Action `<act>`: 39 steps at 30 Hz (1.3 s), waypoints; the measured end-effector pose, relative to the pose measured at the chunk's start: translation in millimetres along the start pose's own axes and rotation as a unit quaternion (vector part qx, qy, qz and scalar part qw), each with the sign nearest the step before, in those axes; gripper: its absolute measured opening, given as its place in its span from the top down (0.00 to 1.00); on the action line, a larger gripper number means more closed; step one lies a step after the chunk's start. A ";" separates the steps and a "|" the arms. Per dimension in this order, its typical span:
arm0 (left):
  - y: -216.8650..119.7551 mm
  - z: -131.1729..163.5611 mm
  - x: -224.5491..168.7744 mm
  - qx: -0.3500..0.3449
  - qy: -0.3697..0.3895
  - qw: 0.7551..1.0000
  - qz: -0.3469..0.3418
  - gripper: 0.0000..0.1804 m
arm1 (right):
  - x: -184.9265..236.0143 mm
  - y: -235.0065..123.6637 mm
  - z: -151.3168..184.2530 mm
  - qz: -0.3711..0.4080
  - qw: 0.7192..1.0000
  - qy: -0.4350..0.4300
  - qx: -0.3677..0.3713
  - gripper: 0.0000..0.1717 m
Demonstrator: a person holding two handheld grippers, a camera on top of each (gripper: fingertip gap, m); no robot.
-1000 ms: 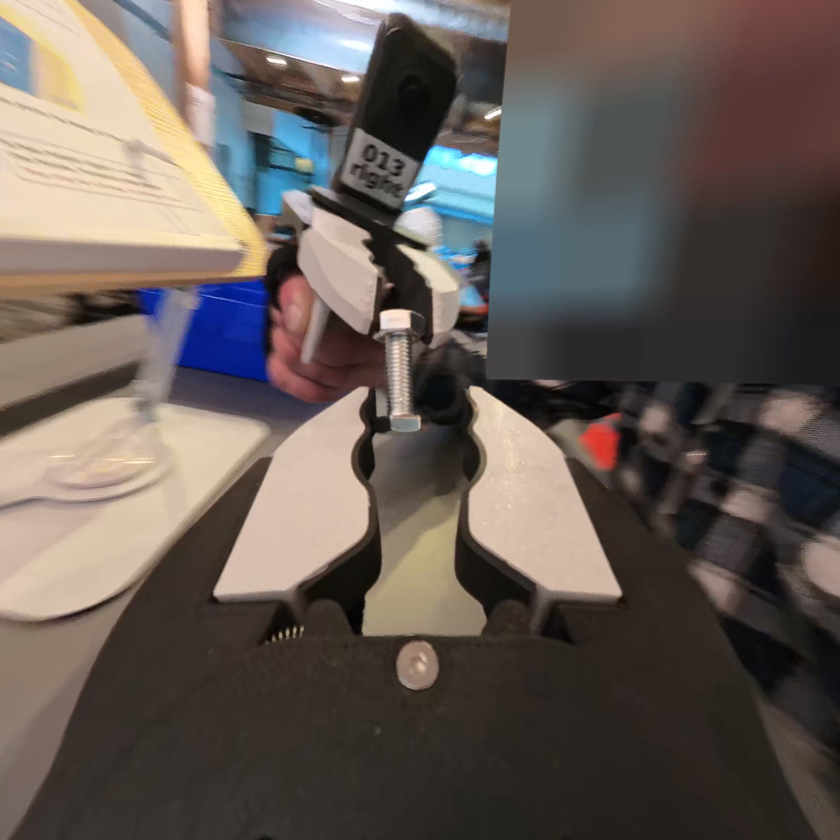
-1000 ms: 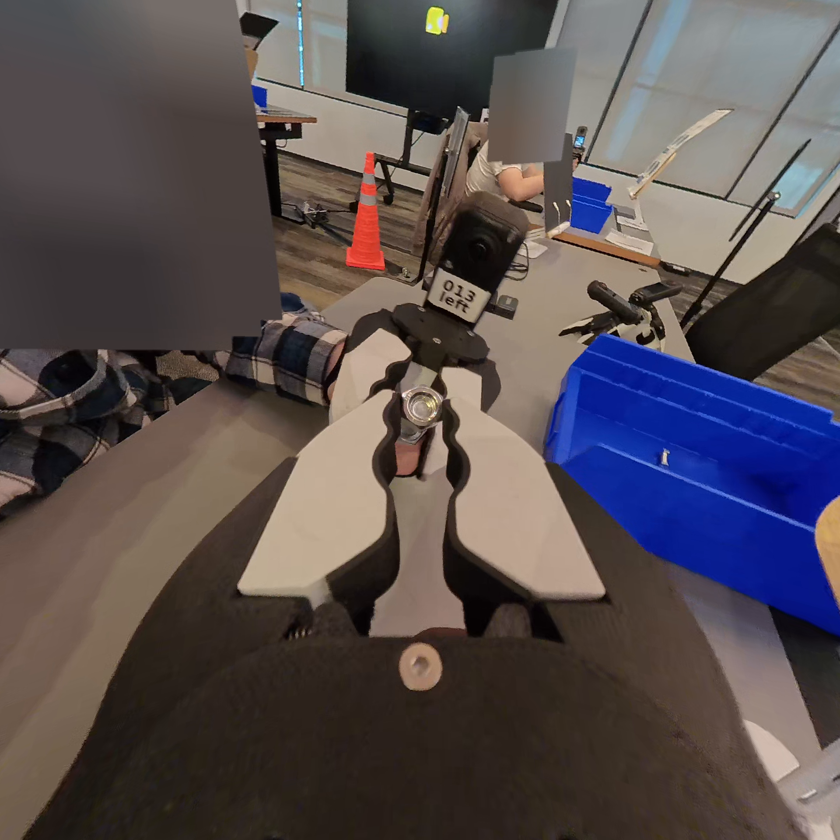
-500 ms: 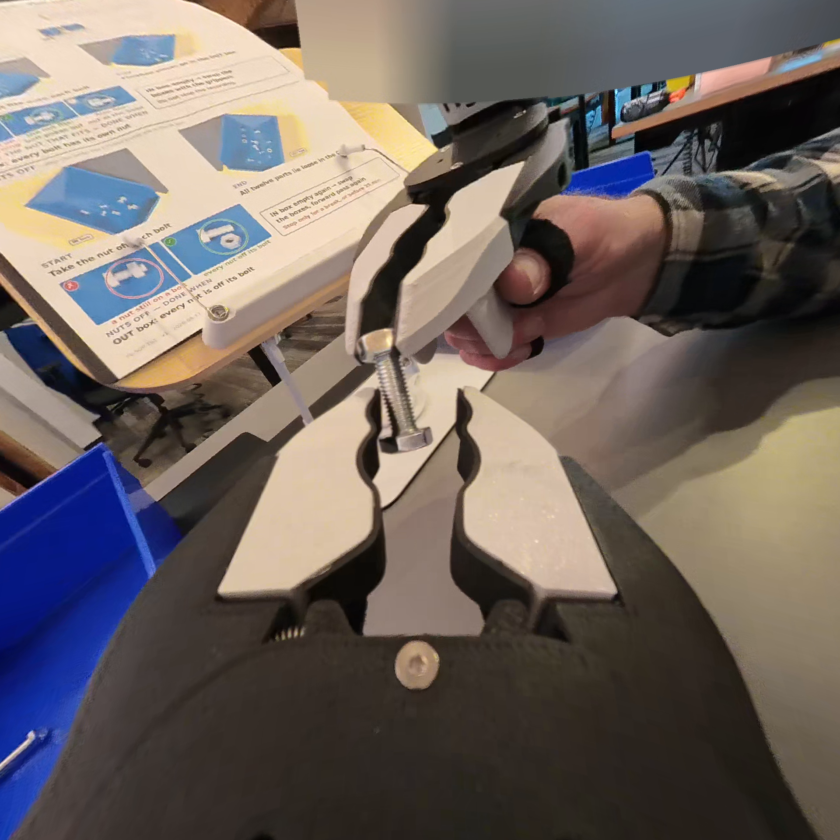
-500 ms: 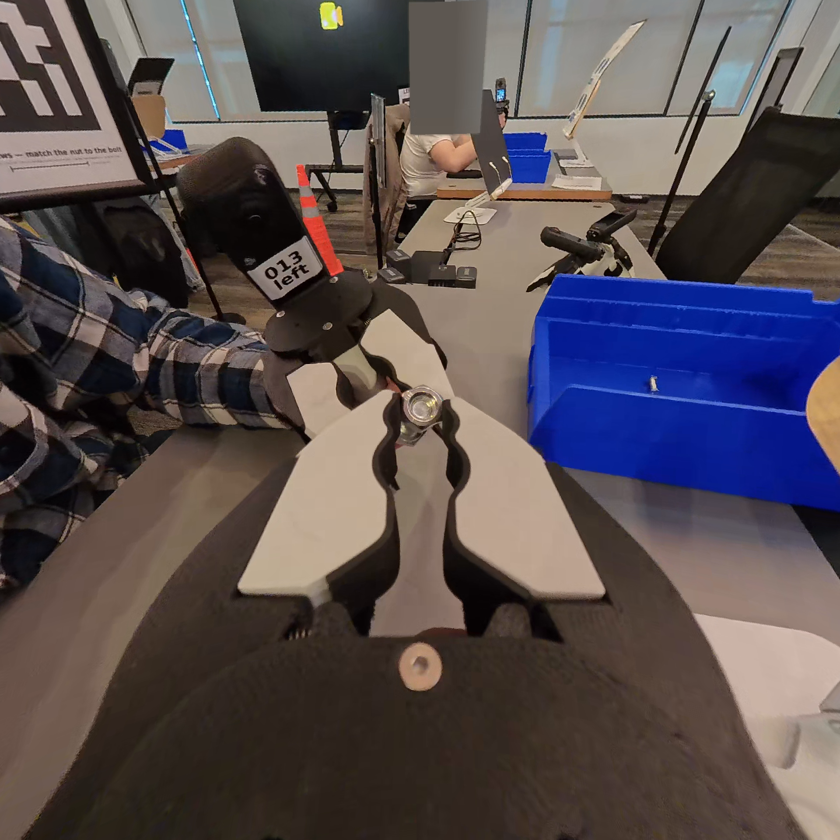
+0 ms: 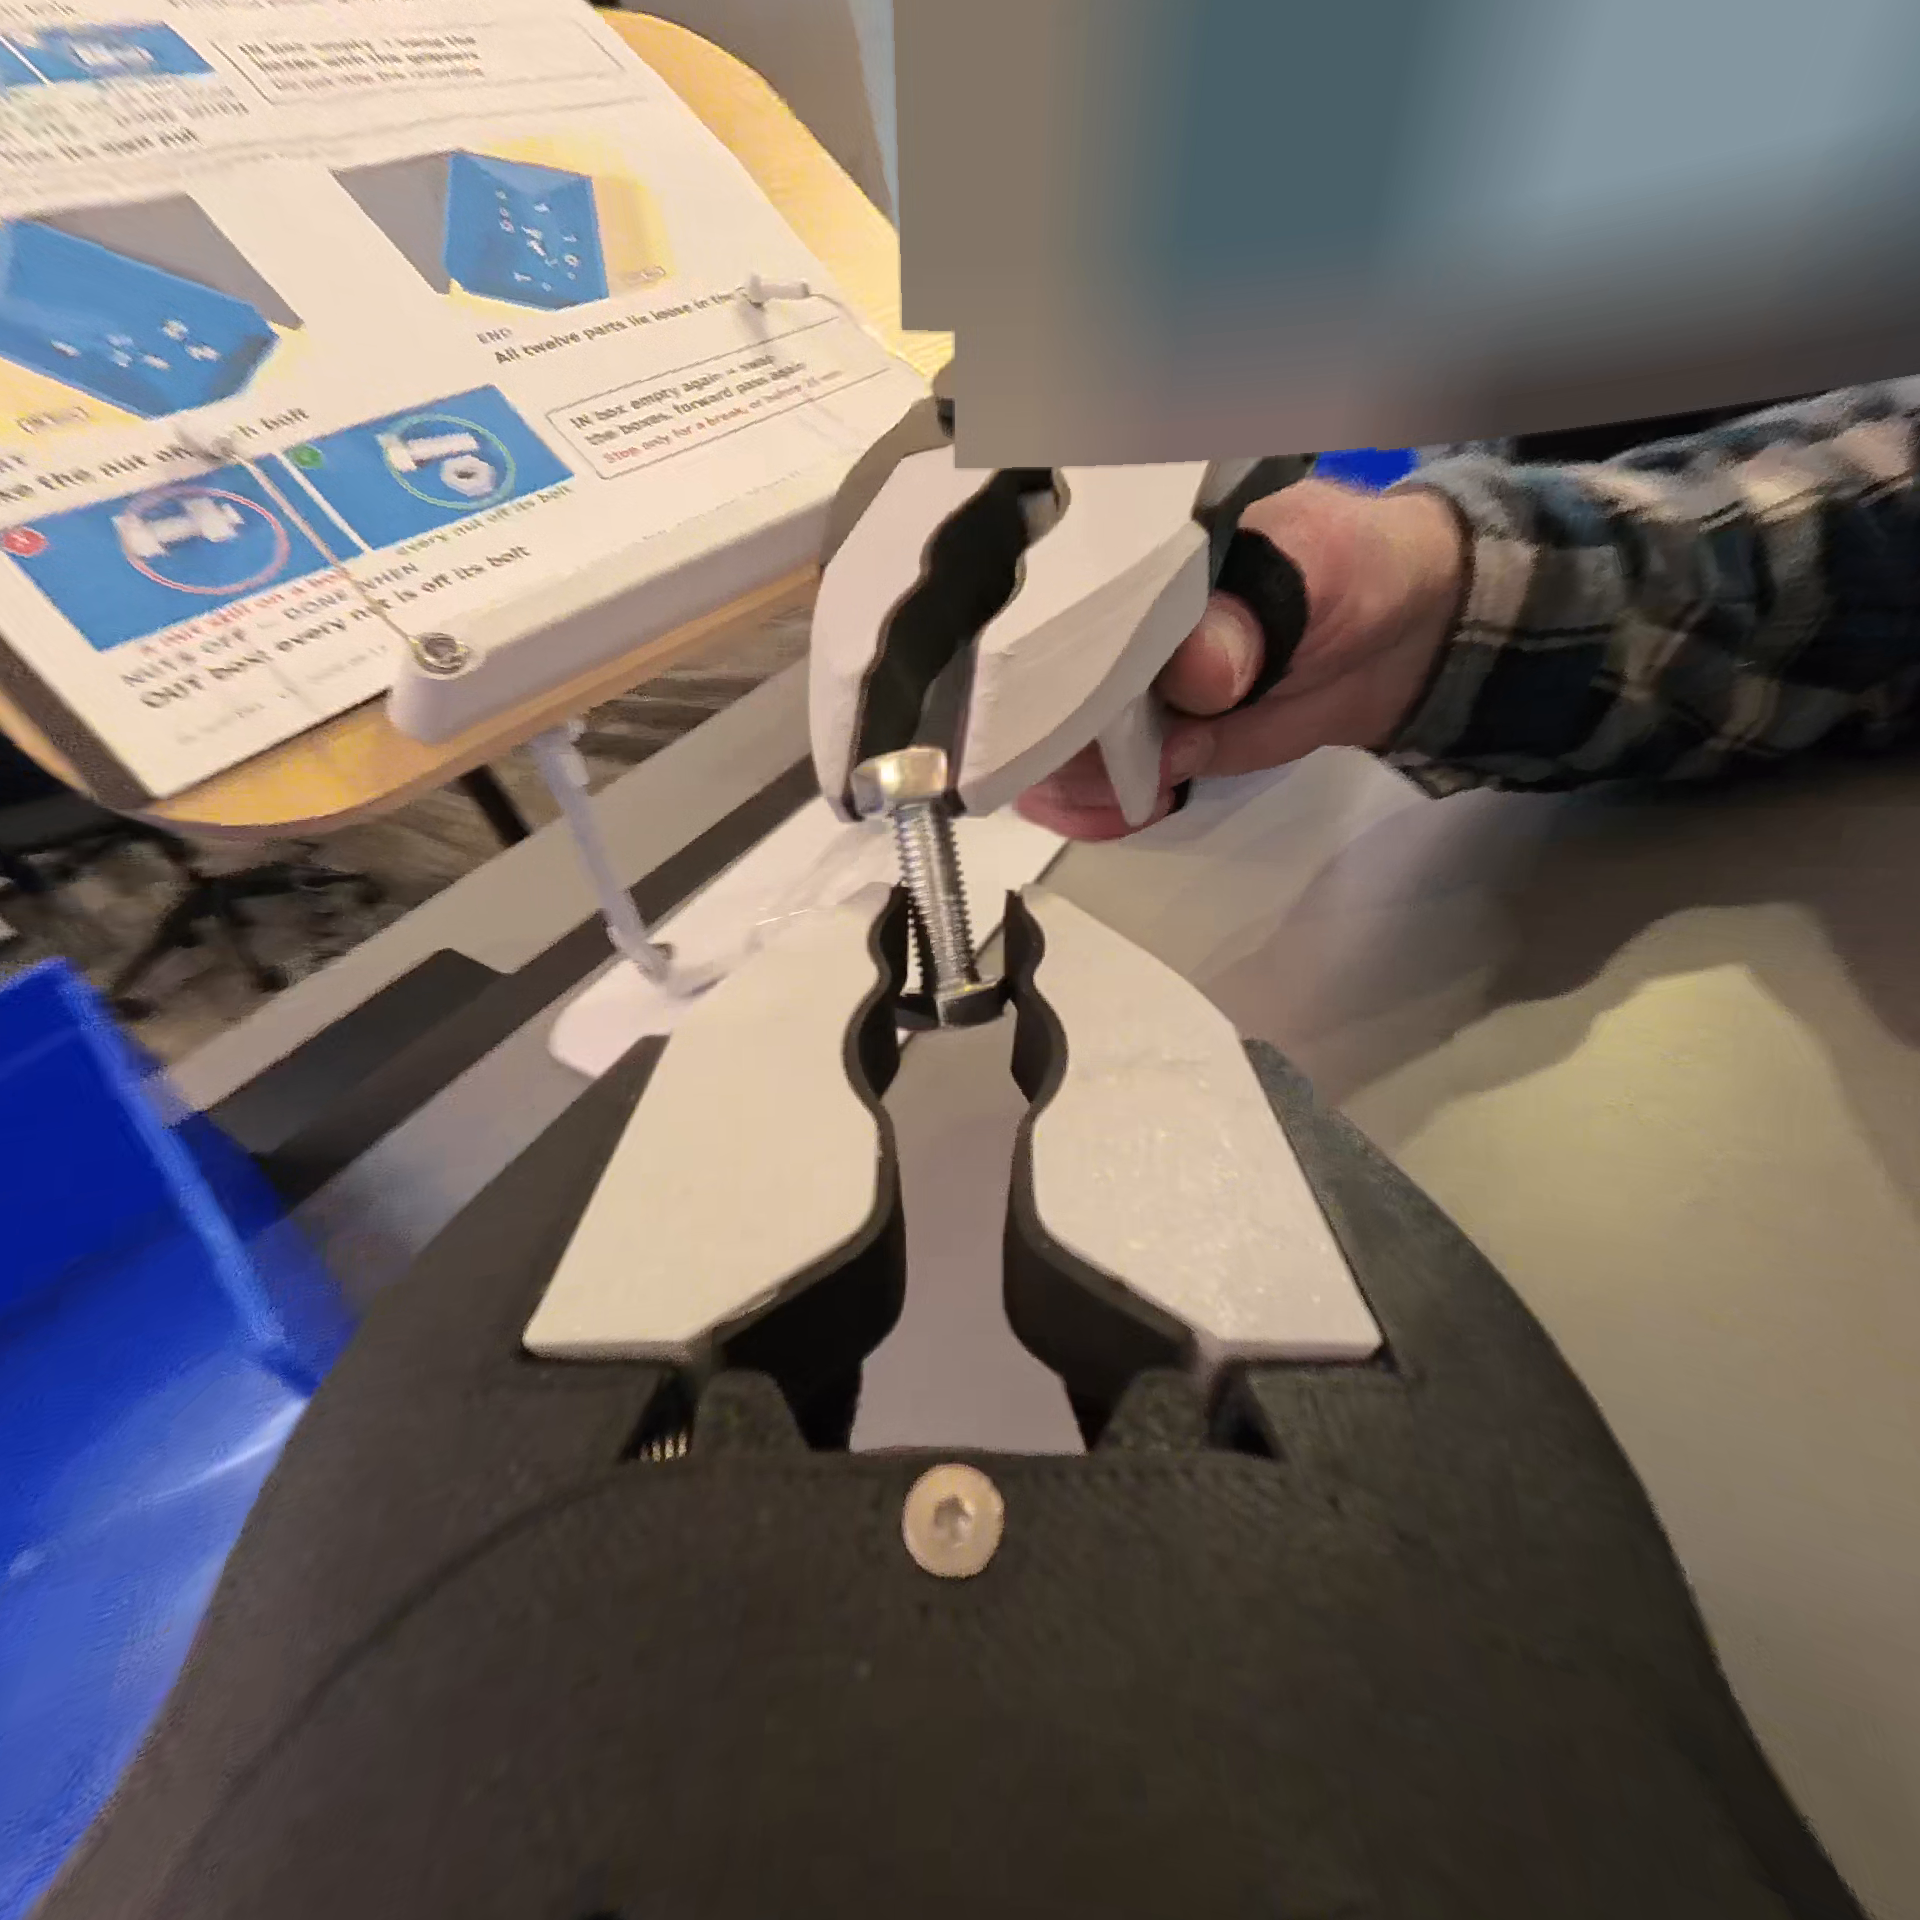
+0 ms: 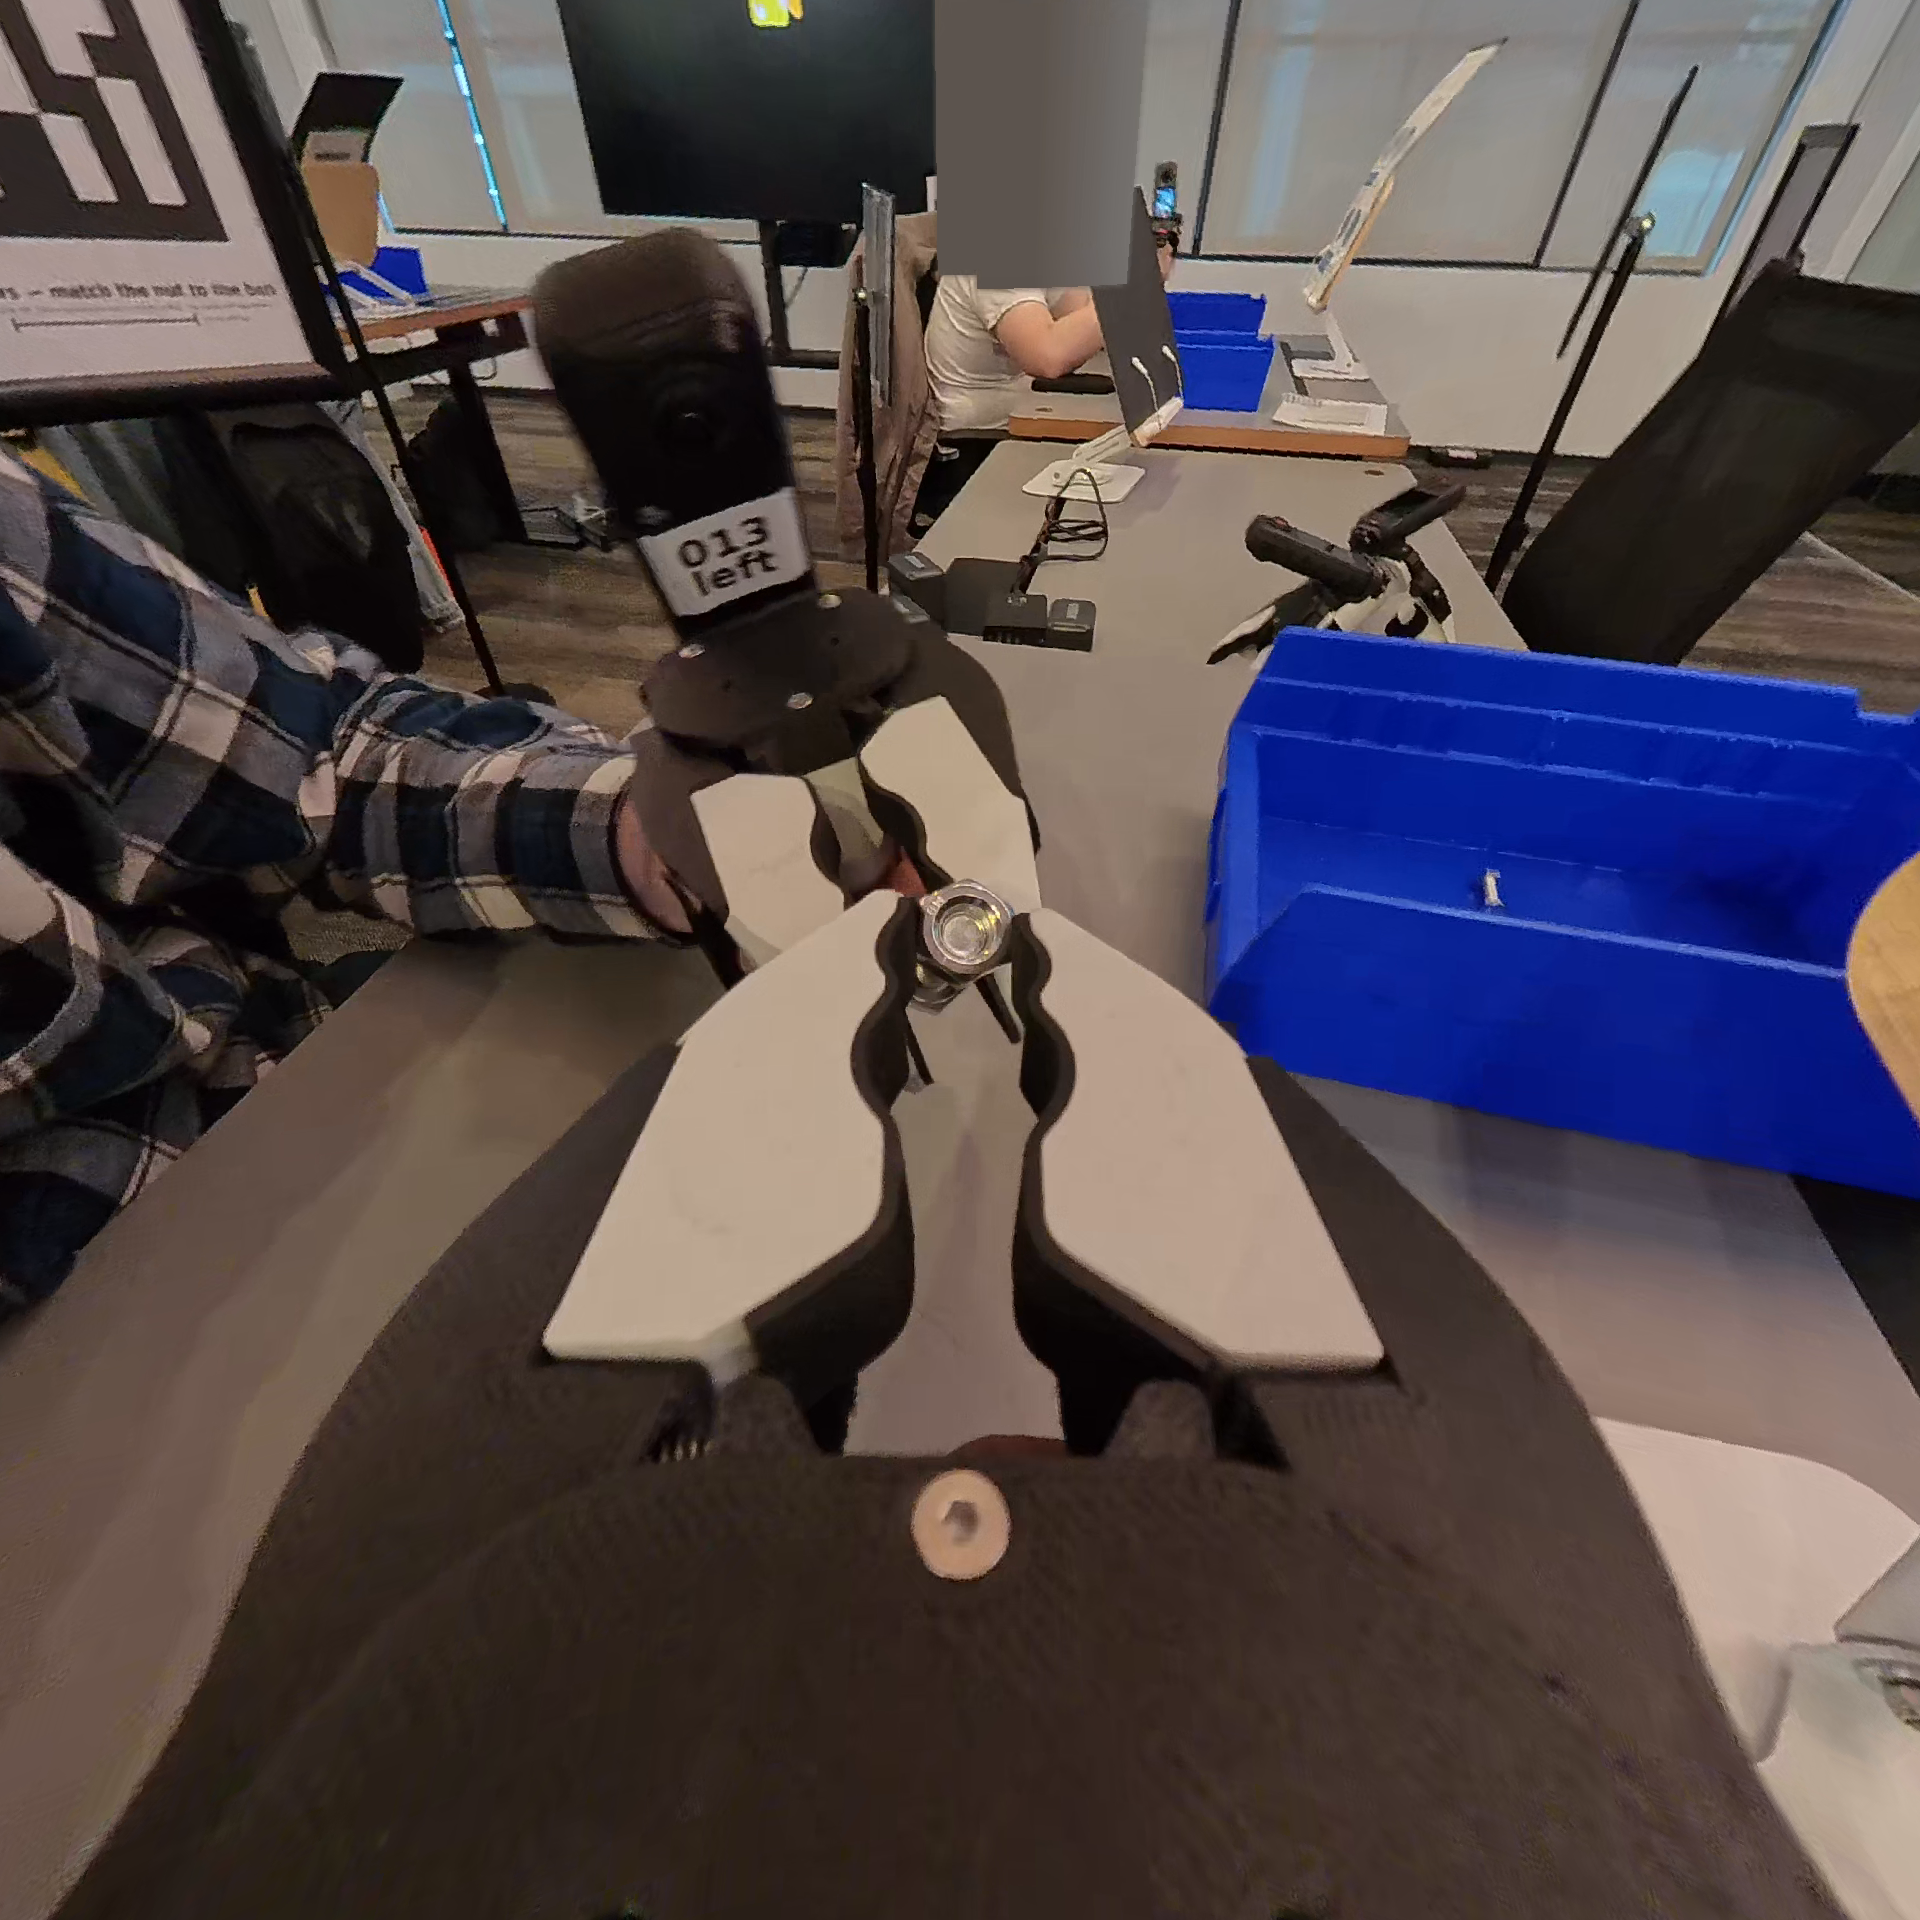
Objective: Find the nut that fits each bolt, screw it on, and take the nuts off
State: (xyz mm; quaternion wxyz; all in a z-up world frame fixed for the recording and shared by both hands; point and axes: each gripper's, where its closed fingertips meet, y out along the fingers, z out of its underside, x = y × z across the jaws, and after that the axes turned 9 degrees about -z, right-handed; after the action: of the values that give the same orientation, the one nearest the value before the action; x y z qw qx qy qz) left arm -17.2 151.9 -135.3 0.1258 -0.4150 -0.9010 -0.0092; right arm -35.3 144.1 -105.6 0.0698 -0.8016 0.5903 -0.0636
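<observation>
Closing in, the left claw (image 5: pixel 954 961) has just pinched the nut (image 5: pixel 966 1003) at the bolt's (image 5: pixel 932 894) low end. The right claw (image 6: pixel 961 928) still holds the bolt's head, above the bench (image 5: pixel 1558 1039). Now the nut can be twisted.

Instruction sheet (image 5: pixel 312 343) blurred, cropped; blue bin's (image 6: pixel 1558 883) tiny part unidentifiable.
</observation>
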 end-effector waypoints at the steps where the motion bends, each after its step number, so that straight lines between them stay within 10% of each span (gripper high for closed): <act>1: -1.0 -1.7 -3.6 -0.003 -0.019 1.000 0.024 0.91 | 2.6 0.1 -1.0 -0.005 1.000 -0.010 0.001 0.90; 22: -44.8 -34.4 -92.8 -0.073 -0.264 0.836 0.476 0.91 | 86.7 -6.0 -2.6 -0.197 0.959 -0.192 0.069 0.89; 39: -6.0 -14.2 -49.2 -0.062 -0.181 0.951 0.245 0.74 | 36.4 -4.1 -1.5 -0.085 0.987 -0.120 0.069 0.90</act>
State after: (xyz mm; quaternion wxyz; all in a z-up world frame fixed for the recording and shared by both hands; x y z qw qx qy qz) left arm 12.1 109.5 -132.5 -0.0672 -0.6244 -0.7771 0.0414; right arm -20.9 110.5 -102.6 0.1895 -0.8439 0.5017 -0.0135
